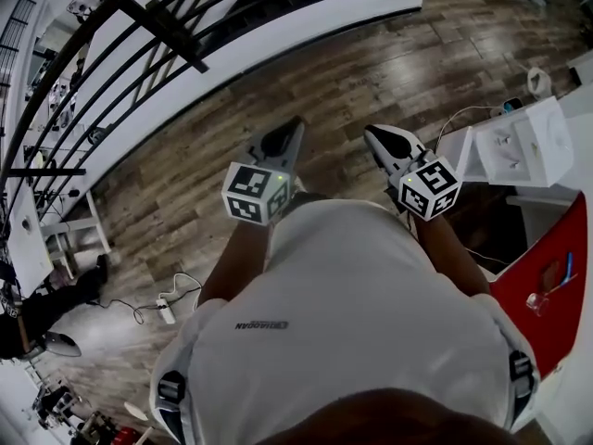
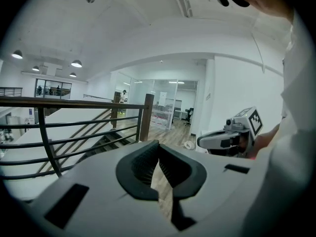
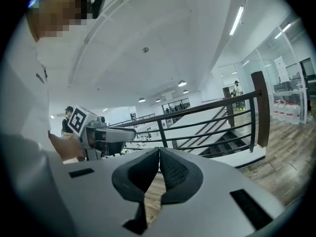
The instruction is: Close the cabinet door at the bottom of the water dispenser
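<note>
Water dispenser (image 1: pixel 523 146) apart, right of right gripper (image 1: pixel 378 139); jaws together

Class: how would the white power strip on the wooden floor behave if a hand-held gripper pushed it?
The power strip looks small and flat, so it would probably slide on the wooden floor rather than tip. Its thin cable lies in loose loops, so it is likely floppy and would trail.

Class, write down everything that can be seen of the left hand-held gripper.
The left hand-held gripper has a pale grey, plastic-looking body and two black ribbed pads, shut tip to tip on nothing. A white cube with black square markers sits at its rear. It is held before the person's torso, pointing towards the stair railing.
</note>
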The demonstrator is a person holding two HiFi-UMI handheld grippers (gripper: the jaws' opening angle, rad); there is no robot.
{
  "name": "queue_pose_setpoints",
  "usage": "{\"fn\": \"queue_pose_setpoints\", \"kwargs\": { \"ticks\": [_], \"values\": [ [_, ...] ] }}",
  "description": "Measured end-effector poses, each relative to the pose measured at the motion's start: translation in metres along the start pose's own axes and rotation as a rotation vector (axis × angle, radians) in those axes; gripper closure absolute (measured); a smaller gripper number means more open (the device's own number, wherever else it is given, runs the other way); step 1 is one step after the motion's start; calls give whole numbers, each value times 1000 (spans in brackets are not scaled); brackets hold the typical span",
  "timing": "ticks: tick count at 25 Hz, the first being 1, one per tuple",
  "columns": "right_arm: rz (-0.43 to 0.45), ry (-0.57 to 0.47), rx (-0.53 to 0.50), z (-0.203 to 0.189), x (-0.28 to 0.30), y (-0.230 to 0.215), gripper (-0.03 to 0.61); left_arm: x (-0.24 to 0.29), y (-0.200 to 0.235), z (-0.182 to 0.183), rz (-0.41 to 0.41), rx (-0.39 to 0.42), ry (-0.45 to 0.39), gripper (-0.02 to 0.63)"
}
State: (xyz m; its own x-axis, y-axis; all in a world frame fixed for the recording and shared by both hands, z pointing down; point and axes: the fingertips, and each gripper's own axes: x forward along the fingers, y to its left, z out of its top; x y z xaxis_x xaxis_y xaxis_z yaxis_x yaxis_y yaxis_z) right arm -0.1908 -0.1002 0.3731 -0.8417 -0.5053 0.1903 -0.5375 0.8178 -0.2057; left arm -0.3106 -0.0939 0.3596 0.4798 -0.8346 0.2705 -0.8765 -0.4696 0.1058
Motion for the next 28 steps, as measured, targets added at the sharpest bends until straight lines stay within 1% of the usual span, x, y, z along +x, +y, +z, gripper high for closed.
{"fn": "queue_pose_setpoints", "kwargs": {
  "ticks": [8,13,22,28],
  "values": [
    [-15,-34,5,-8,-41,3,557,-3,-42,-3,-19,29,-5,614],
    [-43,-36,25,-23,-75,0,557,-2,-77,-14,-46,38,7,614],
    [-100,-44,61,-48,-134,3,557,4,-138,-31,-129,66,56,614],
    [-179,-68,87,-57,-174,-5,557,15,-178,-35,-213,107,84,614]
  ]
}}
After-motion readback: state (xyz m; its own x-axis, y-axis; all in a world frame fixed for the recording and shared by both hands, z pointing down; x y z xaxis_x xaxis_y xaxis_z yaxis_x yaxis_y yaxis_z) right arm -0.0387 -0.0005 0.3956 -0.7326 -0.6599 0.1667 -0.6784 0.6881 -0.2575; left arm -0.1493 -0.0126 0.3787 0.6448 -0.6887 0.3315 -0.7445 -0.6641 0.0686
